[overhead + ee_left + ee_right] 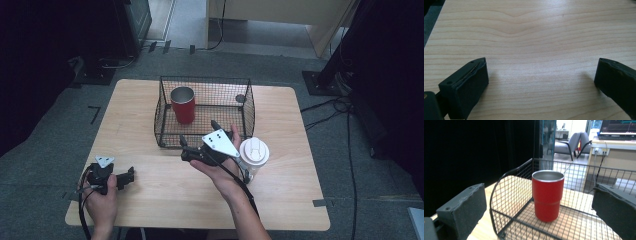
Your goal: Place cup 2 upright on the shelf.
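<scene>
A red metal tumbler point(183, 105) stands upright in the left part of a black wire basket point(205, 78) at the middle of the wooden table point(160, 195). My right gripper point(199, 132) hovers just outside the basket's near side, open, jaws pointing toward the tumbler. In the right gripper view the red tumbler point(547, 195) stands inside the basket point(584, 166), framed by the open right gripper point(539, 192). My left gripper point(127, 176) rests low at the table's near left, open. In its own view the left gripper point(541, 65) has bare wood between its jaws.
A white paper cup with a lid point(254, 151) stands on the table right beside my right hand. A small dark round thing point(240, 98) lies in the basket's far right corner. Cables and dark equipment stands line the floor around the table.
</scene>
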